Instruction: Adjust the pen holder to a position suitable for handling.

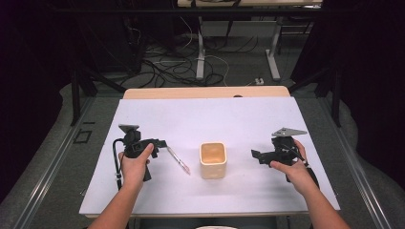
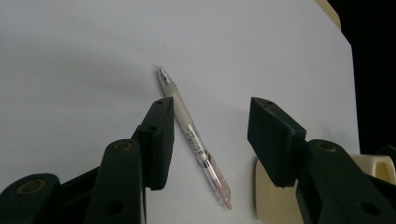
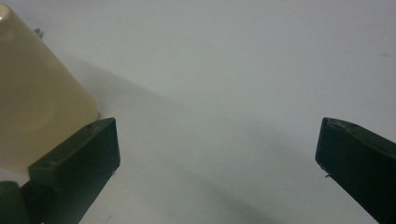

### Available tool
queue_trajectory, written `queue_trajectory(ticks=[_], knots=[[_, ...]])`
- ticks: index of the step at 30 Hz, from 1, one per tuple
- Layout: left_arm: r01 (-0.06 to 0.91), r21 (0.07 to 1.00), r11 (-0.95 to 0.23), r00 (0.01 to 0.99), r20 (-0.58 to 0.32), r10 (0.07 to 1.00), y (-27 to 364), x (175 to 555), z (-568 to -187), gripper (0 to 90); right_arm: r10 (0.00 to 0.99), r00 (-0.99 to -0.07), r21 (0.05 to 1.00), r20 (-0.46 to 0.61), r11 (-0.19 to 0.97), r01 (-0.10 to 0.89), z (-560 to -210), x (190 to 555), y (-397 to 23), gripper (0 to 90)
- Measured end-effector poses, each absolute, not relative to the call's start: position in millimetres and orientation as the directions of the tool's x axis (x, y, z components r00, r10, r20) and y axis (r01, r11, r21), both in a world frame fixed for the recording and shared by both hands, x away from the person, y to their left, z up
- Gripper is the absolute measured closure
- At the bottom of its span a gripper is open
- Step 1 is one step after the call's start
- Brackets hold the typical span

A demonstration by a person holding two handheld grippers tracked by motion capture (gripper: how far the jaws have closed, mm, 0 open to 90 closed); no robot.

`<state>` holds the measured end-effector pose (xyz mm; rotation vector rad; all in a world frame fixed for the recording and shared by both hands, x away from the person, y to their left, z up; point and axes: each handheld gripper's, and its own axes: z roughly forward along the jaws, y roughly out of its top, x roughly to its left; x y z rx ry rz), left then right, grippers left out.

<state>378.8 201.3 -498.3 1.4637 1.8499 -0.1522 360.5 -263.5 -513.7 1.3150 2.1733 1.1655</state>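
Between the left gripper [image 2: 210, 140] jaws, a pen [image 2: 194, 137]

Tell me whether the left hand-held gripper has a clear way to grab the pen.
Probably yes: the pen lies flat between the open jaws of the left hand-held gripper, nothing covering it, and the cup stands off to one side.
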Motion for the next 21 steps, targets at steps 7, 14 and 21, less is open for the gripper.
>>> queue_trajectory(ticks=[7,14,21], knots=[[0.875,0.292,0.386,-0.119,-0.643,0.757,199.1,385.8,-505.7,54.4,0.868,-0.486,0.78,0.1,0.235,0.58,-518.2,361.1,-261.4,0.0],[0.888,0.255,0.383,-0.148,-0.63,0.762,196.7,391.2,-513.9,58.6,0.863,-0.497,0.778,0.095,0.247,0.578,-519.4,361.4,-258.6,0.0],[0.883,0.227,0.411,-0.186,-0.635,0.75,194.6,393.5,-518.8,59.7,0.86,-0.501,0.778,0.096,0.249,0.577,-519.8,362.9,-257.5,0.0]])
